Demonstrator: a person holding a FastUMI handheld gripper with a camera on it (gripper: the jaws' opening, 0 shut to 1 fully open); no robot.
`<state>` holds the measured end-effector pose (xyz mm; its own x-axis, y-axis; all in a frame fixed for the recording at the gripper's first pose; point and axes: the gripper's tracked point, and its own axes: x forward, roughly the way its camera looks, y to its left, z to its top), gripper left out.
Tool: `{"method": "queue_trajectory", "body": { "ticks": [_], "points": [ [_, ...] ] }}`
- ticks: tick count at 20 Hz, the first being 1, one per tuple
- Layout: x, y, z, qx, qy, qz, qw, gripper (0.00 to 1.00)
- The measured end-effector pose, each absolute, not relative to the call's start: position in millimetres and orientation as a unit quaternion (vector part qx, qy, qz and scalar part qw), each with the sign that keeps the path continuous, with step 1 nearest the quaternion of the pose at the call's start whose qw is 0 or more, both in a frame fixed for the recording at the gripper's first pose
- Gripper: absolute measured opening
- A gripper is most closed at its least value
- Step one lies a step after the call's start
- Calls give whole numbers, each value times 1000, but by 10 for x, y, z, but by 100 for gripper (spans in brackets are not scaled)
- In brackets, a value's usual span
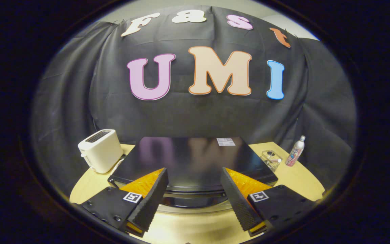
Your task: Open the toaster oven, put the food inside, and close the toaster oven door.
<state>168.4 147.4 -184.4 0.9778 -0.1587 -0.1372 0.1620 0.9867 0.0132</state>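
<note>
The black toaster oven [191, 159] stands on the round wooden table [300, 183], seen from above and in front; its glossy top faces me and its front edge with the door handle lies just beyond the fingers. My gripper [194, 184] hovers above the oven's front edge, open, with nothing between its fingers. The door looks closed, though its front face is mostly hidden below the top. I cannot make out any food.
A white slot toaster [101, 150] stands left of the oven. Right of it sit a small clear wire basket [271, 158] and a pink and white bottle [295, 151]. The black cloth wall hangs close behind the table.
</note>
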Motion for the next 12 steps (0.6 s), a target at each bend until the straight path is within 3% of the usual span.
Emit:
{"method": "queue_trajectory", "body": {
  "ticks": [12],
  "points": [
    [1502, 1438, -2095, 59, 32, -93, 993, 97]
  ]
}}
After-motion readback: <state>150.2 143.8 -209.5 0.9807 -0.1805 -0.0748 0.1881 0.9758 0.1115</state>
